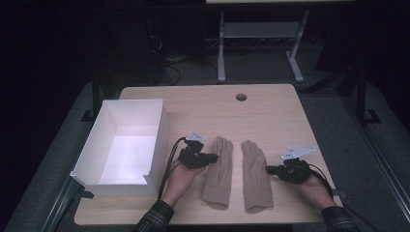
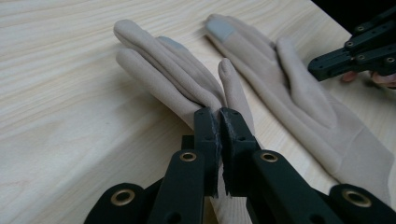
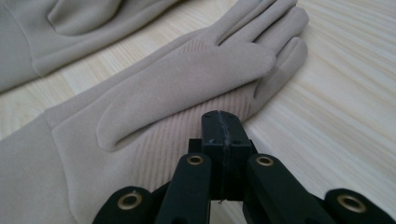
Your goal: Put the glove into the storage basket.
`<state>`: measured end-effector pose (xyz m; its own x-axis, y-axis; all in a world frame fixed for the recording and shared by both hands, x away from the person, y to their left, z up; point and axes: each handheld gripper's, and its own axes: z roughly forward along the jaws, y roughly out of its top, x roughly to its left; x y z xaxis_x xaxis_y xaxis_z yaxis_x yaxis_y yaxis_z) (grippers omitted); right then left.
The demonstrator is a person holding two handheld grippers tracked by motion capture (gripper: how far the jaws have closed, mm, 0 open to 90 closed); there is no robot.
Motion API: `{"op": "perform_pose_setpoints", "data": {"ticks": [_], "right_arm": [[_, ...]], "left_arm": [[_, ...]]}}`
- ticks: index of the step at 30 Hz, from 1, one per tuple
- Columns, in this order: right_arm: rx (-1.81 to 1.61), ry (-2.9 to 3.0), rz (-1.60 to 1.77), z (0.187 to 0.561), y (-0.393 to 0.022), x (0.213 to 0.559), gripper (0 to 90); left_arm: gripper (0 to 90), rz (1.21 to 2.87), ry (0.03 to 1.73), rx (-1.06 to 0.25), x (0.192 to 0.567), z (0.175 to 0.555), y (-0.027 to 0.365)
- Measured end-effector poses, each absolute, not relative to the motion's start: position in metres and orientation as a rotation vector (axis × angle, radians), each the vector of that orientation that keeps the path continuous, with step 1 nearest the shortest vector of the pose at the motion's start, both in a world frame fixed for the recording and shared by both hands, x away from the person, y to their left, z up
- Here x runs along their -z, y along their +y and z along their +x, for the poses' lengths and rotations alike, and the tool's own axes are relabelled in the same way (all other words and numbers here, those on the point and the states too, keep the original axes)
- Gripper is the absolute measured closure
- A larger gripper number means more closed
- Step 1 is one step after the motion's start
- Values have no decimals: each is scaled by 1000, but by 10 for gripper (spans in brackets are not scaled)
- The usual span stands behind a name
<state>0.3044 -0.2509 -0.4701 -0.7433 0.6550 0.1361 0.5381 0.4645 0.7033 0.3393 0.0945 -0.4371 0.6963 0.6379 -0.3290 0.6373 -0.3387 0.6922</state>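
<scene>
Here, two beige gloves [image 1: 237, 174] (side by side), one white box [image 1: 121, 145].

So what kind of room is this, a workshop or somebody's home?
Probably a lab or test workspace rather than a home: a plain wooden table under bright light in a dark room, a metal stand with loose cables behind, and beige gloves beside a white box.

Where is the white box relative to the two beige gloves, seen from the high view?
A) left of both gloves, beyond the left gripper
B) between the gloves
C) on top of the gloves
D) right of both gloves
A: in the high view the white box sits at the table's left side, with the left gripper between it and the left glove; the right glove lies farther right.
</scene>
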Motion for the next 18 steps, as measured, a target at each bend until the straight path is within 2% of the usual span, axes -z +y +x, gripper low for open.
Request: {"op": "perform_pose_setpoints", "data": {"ticks": [18], "right_arm": [[-1165, 2588, 1020, 304, -227, 470, 900]], "left_arm": [[855, 2039, 929, 50, 432, 334, 79]]}}
